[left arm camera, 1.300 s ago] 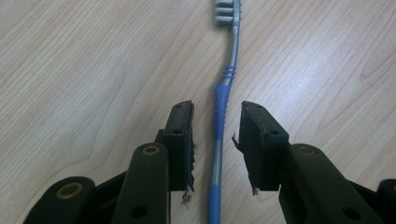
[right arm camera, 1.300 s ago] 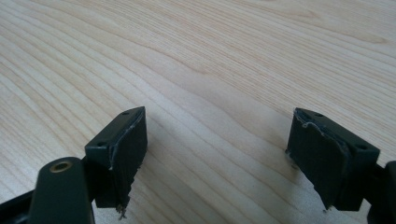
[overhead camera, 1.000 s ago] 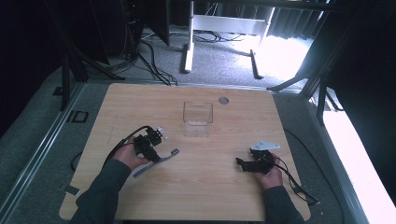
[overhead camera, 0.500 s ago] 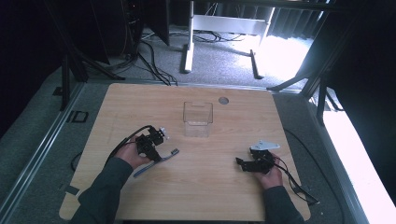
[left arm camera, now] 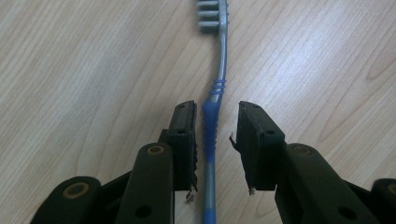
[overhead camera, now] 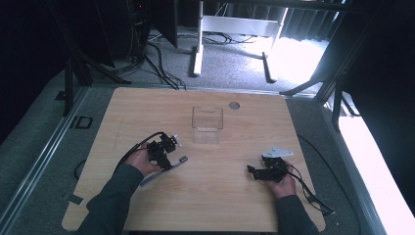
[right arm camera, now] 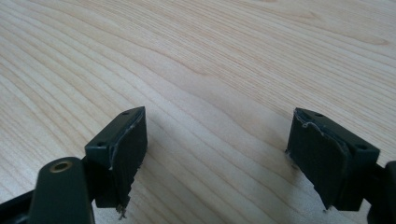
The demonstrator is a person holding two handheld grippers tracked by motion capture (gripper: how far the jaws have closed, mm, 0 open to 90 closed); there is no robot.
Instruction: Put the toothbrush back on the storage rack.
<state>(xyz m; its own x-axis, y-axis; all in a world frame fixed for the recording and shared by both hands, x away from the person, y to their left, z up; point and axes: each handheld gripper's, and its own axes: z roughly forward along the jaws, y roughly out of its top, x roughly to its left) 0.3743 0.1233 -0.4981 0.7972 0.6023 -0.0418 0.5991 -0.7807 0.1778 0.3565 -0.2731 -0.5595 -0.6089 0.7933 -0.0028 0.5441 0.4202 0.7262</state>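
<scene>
A grey and blue toothbrush lies flat on the wooden table, bristle head pointing away from my left gripper. My left gripper is down over it and open. Its jaws straddle the blue grip of the handle, with a small gap on each side. In the high view the toothbrush lies at the left middle of the table under that gripper. My right gripper rests low at the right front. It stands wide open over bare wood with nothing between its pads.
A clear plastic box stands upright behind the middle of the table. A small round grey cap sits near the far edge. Cables trail from both grippers toward the front corners.
My left gripper has shifted slightly to the right over the toothbrush. The right gripper has kept still.
</scene>
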